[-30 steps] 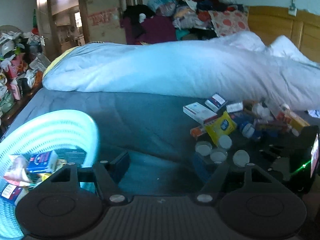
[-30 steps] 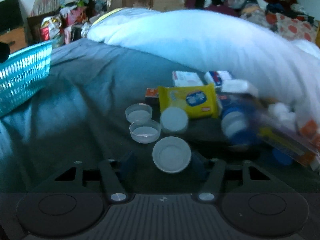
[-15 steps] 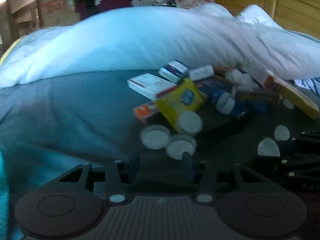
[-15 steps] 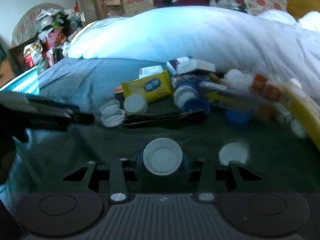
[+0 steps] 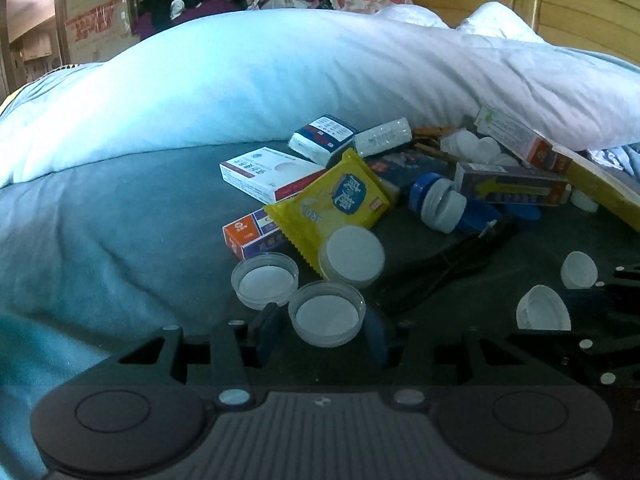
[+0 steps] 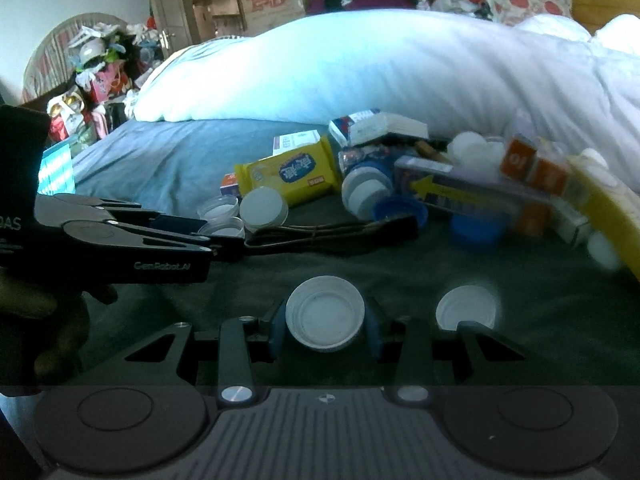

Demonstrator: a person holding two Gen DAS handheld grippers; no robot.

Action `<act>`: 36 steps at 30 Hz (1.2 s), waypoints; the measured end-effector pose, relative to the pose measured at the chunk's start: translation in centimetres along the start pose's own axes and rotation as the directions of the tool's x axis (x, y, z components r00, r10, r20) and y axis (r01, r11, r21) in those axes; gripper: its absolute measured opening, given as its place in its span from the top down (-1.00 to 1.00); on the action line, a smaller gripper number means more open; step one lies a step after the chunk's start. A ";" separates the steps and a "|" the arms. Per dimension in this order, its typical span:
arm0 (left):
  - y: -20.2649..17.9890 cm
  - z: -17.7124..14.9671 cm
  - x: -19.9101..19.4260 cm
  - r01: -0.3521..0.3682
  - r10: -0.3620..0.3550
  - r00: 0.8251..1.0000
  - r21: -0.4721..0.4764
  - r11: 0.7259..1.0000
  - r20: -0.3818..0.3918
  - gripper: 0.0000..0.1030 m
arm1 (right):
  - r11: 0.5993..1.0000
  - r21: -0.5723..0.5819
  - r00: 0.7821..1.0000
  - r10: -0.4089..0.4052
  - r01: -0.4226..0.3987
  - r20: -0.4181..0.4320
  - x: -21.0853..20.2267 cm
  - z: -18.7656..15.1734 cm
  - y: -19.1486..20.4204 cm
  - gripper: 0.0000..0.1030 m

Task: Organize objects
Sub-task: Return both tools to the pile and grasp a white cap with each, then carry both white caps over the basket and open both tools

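Most of the job is judged to be left: a pile of boxes [image 5: 272,174] and caps is spread on the bed [image 5: 120,220]. A clear cap [image 5: 326,314] is being closed on by the left claw [image 5: 320,334]. A white cap [image 6: 325,314] is gripped by the right claw [image 6: 325,334]. Only the right view shows a blue basket [image 6: 56,168], far left.

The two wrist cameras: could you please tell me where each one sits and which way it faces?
Left wrist: on the left tongs, looking forward and down over the bed at a clear cap between closing jaws; right tongs at far right.
Right wrist: on the right tongs, facing likewise, shut on a white cap; left tongs and a hand at left.
Shared: yellow packet, white duvet.
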State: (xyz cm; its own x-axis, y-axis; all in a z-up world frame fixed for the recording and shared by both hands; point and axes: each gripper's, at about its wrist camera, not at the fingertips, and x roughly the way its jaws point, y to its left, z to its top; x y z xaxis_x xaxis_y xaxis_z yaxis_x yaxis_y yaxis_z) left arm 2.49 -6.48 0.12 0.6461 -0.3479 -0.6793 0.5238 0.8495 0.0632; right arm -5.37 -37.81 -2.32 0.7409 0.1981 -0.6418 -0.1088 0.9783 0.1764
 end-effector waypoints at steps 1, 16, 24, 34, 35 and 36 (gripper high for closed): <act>0.0 0.1 0.0 -0.006 0.006 1.000 -0.004 1.000 -0.002 0.19 | 1.000 0.000 1.000 0.000 0.000 0.000 0.0 0.0 0.0 0.20; 9.8 4.6 -21.2 -0.353 0.435 0.868 -0.320 0.879 0.240 0.20 | 0.986 -0.114 0.963 0.144 -0.120 0.227 -5.5 9.0 7.7 0.21; 20.0 2.5 -31.5 -0.535 0.673 0.725 -0.494 0.686 0.149 0.19 | 0.911 -0.256 0.881 0.388 -0.322 0.272 -7.4 18.1 19.7 0.21; 29.6 -2.1 -33.5 -0.612 0.656 0.740 -0.549 0.569 -0.145 0.19 | 0.796 -0.344 0.843 0.537 -0.499 0.020 -3.5 22.4 33.6 0.21; 29.9 -2.4 -33.1 -0.615 0.648 0.744 -0.547 0.568 -0.163 0.19 | 0.792 -0.342 0.844 0.536 -0.505 -0.007 -3.0 22.2 34.4 0.21; 30.2 -3.0 -32.9 -0.618 0.642 0.746 -0.544 0.568 -0.177 0.19 | 0.790 -0.336 0.844 0.535 -0.513 -0.029 -2.6 21.8 35.1 0.21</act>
State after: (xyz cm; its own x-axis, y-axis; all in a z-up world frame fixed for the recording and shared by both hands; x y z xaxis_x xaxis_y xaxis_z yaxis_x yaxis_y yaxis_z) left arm -4.58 31.82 22.16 0.7199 0.3565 -0.5955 -0.4039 0.9129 0.0582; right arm 3.37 -5.30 21.78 0.5480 0.6927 -0.4688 -0.6884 0.6919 0.2176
